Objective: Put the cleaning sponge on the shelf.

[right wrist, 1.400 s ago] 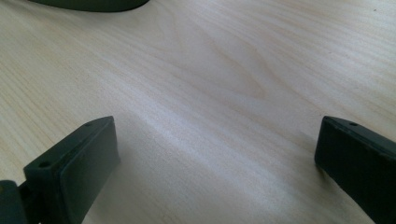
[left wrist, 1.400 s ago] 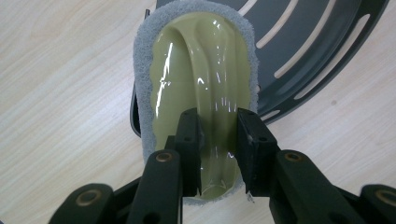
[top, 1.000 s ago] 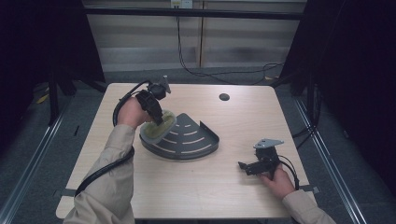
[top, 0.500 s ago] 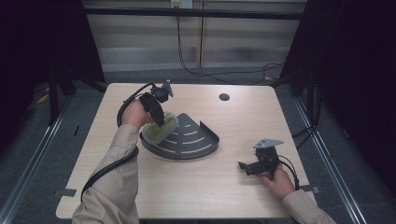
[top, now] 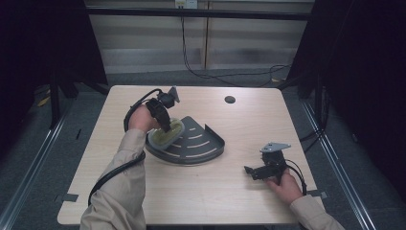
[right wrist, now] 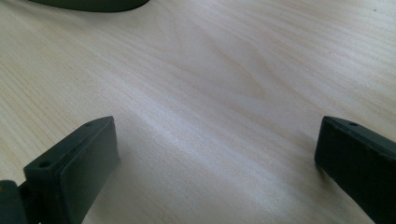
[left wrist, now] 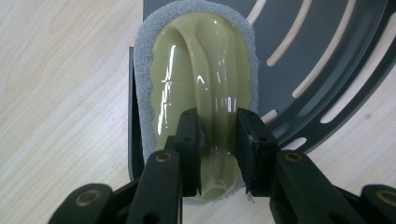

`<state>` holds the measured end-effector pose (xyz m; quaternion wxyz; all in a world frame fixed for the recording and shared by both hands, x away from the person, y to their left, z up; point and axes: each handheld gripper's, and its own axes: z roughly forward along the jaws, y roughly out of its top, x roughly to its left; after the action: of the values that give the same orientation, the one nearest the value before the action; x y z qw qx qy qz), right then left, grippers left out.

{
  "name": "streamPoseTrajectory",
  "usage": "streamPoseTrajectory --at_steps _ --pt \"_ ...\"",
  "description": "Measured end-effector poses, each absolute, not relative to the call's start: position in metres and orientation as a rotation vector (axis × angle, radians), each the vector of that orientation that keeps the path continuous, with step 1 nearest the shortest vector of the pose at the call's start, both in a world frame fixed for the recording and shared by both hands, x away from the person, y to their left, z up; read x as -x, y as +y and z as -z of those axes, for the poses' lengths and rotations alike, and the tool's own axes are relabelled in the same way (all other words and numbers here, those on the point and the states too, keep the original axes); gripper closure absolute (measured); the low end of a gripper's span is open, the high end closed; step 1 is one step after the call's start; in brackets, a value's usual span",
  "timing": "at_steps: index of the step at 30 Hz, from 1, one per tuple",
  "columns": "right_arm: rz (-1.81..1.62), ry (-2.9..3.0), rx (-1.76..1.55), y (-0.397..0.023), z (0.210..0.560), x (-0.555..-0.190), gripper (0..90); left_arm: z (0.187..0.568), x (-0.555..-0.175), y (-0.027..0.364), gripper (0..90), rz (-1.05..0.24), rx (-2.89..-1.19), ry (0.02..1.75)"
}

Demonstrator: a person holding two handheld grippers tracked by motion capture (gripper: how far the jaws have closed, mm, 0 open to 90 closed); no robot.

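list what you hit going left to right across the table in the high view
left tongs clamped on the green scrubber → dark slotted corner tray → small dark hole in the tabletop → right tongs, resting open on the table

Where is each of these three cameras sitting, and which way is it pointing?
High view: above the table's near edge, looking forward and down; both sleeves and hands show, with the left tongs and right tongs.
Left gripper view: rides the left tongs, looking down its jaws, which clamp the scrubber's handle.
Right gripper view: rides the right tongs, looking low across the table between its open jaws.
Shared: the grey slotted rack.
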<state>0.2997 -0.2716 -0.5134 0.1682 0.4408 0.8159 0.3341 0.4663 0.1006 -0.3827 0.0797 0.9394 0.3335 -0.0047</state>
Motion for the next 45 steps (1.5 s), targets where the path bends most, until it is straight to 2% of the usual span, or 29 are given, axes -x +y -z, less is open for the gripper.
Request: streamPoseTrajectory --at_steps 24,45 --pt "-0.95 2.321 -1.254 -0.272 0.513 -0.3 0.0 0.408 -0.47 0.108 71.4 0.047 -2.802 1.053" --pt "-0.95 2.32 -1.255 -0.271 0.513 -0.3 0.0 0.415 -0.471 0.108 68.9 0.007 -2.802 1.078"
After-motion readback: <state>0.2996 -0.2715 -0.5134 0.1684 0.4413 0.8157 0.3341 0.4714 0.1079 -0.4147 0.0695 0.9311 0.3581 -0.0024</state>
